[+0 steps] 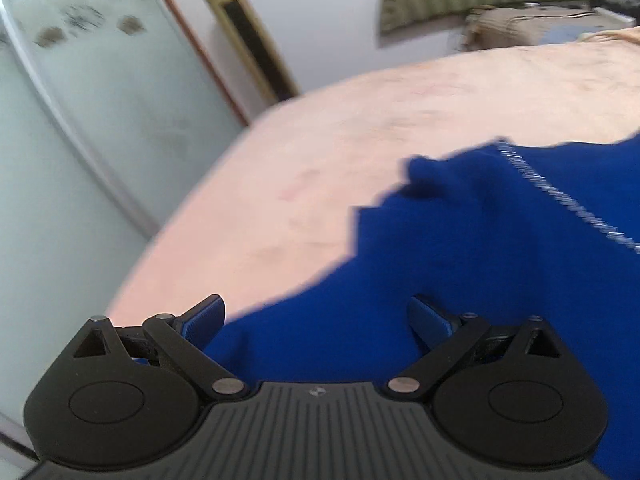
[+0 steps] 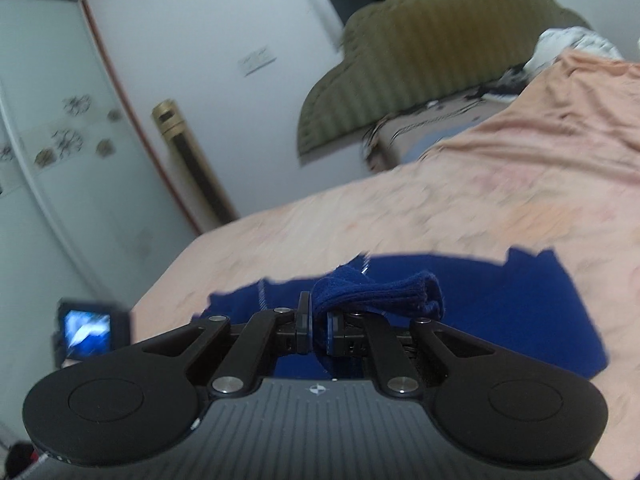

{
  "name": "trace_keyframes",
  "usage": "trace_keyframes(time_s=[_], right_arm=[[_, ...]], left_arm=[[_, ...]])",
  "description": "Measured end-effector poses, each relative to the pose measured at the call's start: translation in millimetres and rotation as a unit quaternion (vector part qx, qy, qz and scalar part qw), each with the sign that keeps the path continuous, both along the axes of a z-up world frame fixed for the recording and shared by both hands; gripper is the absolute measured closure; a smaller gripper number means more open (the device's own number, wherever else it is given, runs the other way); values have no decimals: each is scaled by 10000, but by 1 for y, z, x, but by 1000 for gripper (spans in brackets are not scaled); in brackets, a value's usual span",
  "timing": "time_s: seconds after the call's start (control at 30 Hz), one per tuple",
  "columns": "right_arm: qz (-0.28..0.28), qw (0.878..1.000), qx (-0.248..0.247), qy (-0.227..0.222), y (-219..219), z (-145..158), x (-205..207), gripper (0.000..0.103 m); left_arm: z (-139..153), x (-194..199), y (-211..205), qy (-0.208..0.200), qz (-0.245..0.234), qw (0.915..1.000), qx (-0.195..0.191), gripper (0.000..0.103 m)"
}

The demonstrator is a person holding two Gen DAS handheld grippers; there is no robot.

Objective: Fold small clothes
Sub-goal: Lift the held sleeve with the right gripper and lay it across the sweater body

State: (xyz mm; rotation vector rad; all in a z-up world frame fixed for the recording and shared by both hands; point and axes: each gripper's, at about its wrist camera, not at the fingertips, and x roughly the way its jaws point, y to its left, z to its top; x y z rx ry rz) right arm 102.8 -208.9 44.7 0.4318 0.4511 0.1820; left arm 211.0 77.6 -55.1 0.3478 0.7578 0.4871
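One blue garment (image 1: pixel 500 248) lay spread on the bed (image 1: pixel 360 128), over a peach sheet. Left gripper (image 1: pixel 316 320): fingers wide apart, nothing between them, hovering over the garment's near edge. Right gripper (image 2: pixel 318 320): fingers nearly together, clamped on a bunched fold of the same garment (image 2: pixel 380 292), lifted off the bed. One green headboard (image 2: pixel 420 60), one gold-topped column (image 2: pixel 188 152) by the wall, one small lit screen (image 2: pixel 88 330) at left. Both views motion-blurred.
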Motion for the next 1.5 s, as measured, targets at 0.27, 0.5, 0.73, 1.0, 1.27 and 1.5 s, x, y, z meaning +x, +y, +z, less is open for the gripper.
trace_keyframes(time_s=[0.27, 0.5, 0.73, 1.0, 1.27, 1.5], right_arm=[[-22, 10000, 34, 24, -6, 2, 5, 92], [-48, 9996, 109, 244, 0, -10, 19, 91], [36, 9994, 45, 338, 9, -12, 18, 91], [-29, 9995, -6, 319, 4, -8, 12, 91], [90, 9997, -34, 222, 13, -1, 23, 91], [78, 9995, -283, 143, 32, 4, 39, 91]], left_arm=[[-17, 4, 97, 166, 1148, 9902, 781, 3], [25, -33, 99, -204, 582, 9974, -379, 5], [26, -43, 21, 269, -1337, 9846, -1095, 4], [11, -33, 40, 329, -629, 9922, -1027, 0], [23, -49, 124, -45, 591, 9968, -544, 0], [58, -84, 127, -351, 647, 9898, -1220, 0]])
